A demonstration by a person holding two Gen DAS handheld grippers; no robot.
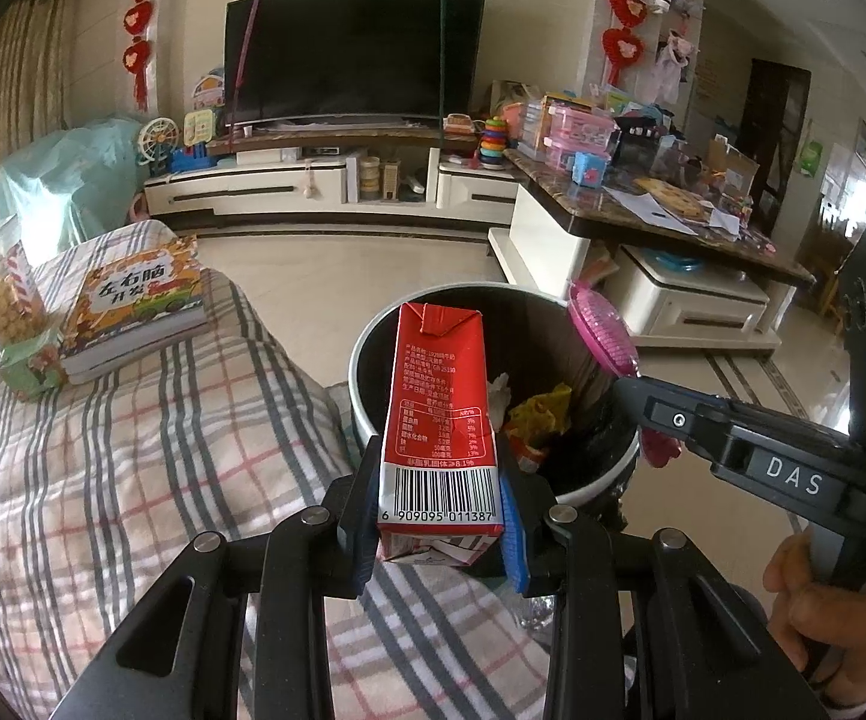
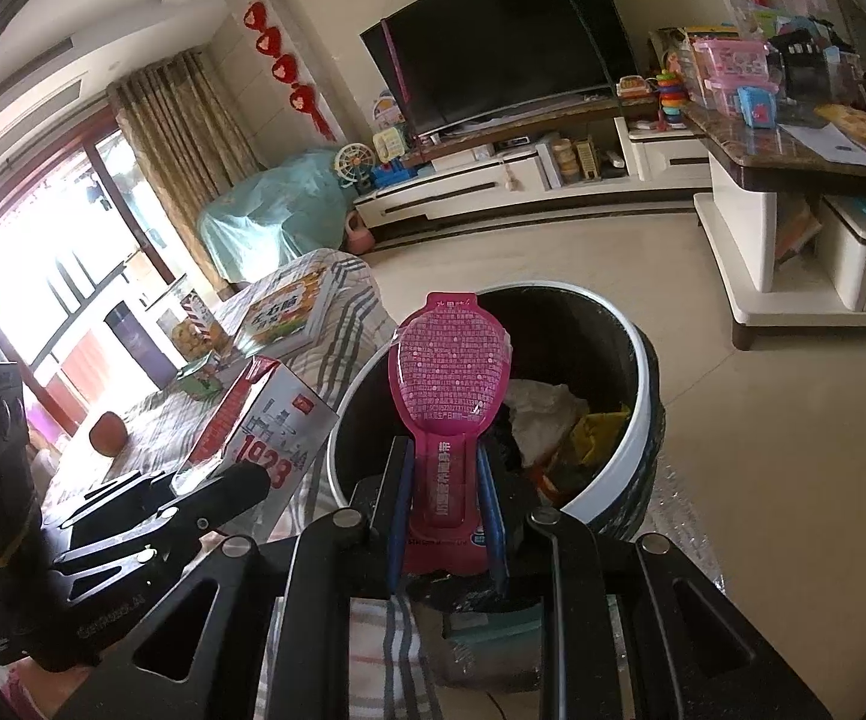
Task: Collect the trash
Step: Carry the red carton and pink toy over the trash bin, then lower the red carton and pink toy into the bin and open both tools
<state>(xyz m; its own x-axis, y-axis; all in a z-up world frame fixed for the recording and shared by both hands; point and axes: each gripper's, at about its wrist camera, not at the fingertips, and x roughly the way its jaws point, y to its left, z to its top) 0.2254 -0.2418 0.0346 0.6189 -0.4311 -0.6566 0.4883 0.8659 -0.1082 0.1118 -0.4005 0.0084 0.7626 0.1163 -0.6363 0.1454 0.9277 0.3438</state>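
Both grippers held trash above the bin.
Left gripper pinched a light, stiff milk carton low; right gripper clamped a flimsy pink pouch by its neck.

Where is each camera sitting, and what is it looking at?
Left wrist: sits on the left gripper, looking along its fingers at the red milk carton they hold at the trash bin; the person's right hand shows.
Right wrist: sits on the right gripper, looking along its fingers at the pink package held over the bin; the left gripper shows at lower left.
Both share the bin, carton, package, TV and book.
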